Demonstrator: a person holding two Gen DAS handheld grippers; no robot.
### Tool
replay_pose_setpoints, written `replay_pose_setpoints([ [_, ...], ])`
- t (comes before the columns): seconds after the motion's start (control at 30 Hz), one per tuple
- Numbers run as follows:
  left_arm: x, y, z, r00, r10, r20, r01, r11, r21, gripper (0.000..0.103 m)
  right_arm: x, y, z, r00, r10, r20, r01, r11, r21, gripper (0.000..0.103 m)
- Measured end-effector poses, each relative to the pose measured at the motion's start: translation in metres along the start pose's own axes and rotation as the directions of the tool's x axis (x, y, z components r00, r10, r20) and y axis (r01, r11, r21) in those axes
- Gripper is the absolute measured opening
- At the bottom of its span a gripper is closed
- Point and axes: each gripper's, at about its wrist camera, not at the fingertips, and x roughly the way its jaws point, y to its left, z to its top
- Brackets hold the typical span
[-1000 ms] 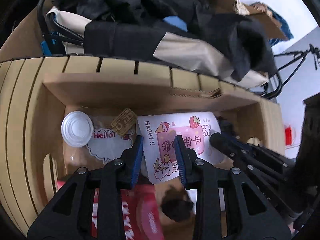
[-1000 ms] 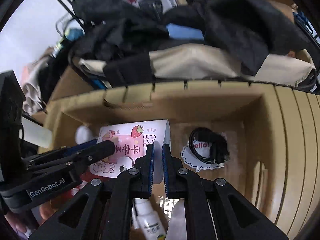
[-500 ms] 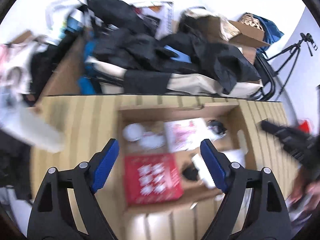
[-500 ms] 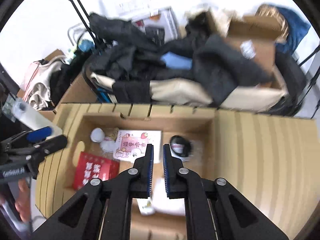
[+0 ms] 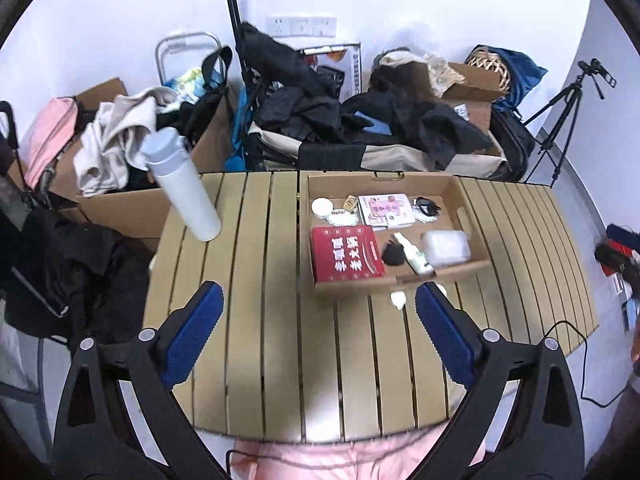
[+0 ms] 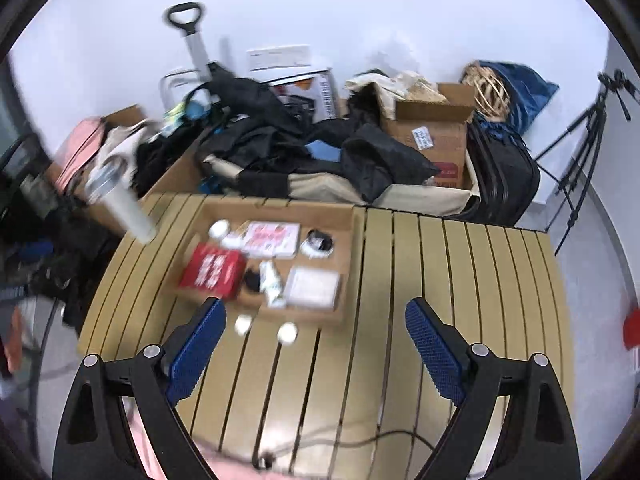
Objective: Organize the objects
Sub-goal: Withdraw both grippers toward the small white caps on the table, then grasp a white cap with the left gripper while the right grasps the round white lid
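Currently we see both grippers high over the slatted table point(image 5: 256, 280), pointing down at it. Left gripper point(image 5: 318, 312) jaws are spreading apart with nothing between them; same for the right gripper point(image 6: 316, 326), jaws opening and empty

Task items sit in the shallow cardboard box point(image 5: 460, 190) on the table: red packet point(image 5: 346, 254) at the near left, pink illustrated card point(image 5: 386, 209) toward the far wall, white round lid point(image 5: 321, 206) at the far left corner, black cable coil point(image 5: 427, 206) on the far right, white squeeze bottle point(image 5: 414, 254) lying beside a clear plastic case point(image 5: 446, 246)

Two small white pieces point(image 6: 266, 328) lie on the table just outside the box's near wall

A white thermos point(image 5: 182, 188) stands at the table's far left edge

Right wrist view is motion-blurred, so small labels there we can't read
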Motion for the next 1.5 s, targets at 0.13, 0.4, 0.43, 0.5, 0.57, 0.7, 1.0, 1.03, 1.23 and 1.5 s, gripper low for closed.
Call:
replay_pose_setpoints([
  [0.13, -0.075, -0.007, -0.019, 0.993, 0.017, 0.121, -0.026, 0.997, 0.073, 0.097, -0.068, 0.011, -0.035, 0.994, 0.109, 0.005, -0.108, 0.991, -0.082, 0.094],
  [0.4, -0.197, -0.005, -0.025, 0.984, -0.026, 0.178, 0.012, 0.996, 0.083, 0.103, -0.214, 0.005, -0.075, 0.991, 0.05, 0.122, -0.03, 0.986, -0.161, 0.094],
  [0.43, -0.214, -0.006, -0.026, 0.978, -0.038, 0.207, 0.018, 0.995, 0.096, 0.103, -0.225, 0.003, -0.077, 0.989, 0.038, 0.141, -0.015, 0.987, -0.159, 0.094],
  [0.5, -0.23, -0.008, -0.031, 0.97, -0.044, 0.241, 0.017, 0.994, 0.112, 0.103, -0.248, -0.002, -0.084, 0.983, 0.039, 0.177, -0.012, 0.988, -0.151, 0.094],
  [0.57, -0.233, -0.011, -0.043, 0.962, -0.063, 0.267, 0.033, 0.993, 0.114, 0.103, -0.257, -0.003, -0.093, 0.978, 0.054, 0.201, -0.024, 0.989, -0.148, 0.094],
  [0.7, -0.185, -0.026, -0.075, 0.974, -0.081, 0.209, 0.047, 0.986, 0.162, 0.103, -0.227, 0.015, -0.122, 0.975, 0.089, 0.205, -0.048, 0.979, -0.196, 0.094],
  [1.0, 0.006, -0.047, -0.185, 0.96, -0.094, 0.264, 0.058, 0.988, 0.14, 0.103, -0.032, 0.048, -0.213, 0.989, 0.102, 0.106, -0.085, 0.984, -0.154, 0.094],
  [1.03, 0.023, -0.05, -0.189, 0.961, -0.095, 0.261, 0.064, 0.99, 0.125, 0.103, -0.005, 0.053, -0.219, 0.991, 0.083, 0.101, -0.066, 0.985, -0.157, 0.094],
  [1.23, 0.119, -0.088, -0.176, 0.959, -0.07, 0.274, 0.024, 0.985, 0.168, 0.102, 0.108, 0.047, -0.197, 0.989, 0.102, 0.106, -0.092, 0.991, -0.095, 0.091],
  [1.5, 0.21, -0.085, -0.132, 0.967, -0.15, 0.208, 0.152, 0.988, 0.004, 0.096, 0.235, 0.041, -0.136, 0.997, 0.081, 0.008, -0.079, 0.989, -0.126, 0.062],
])
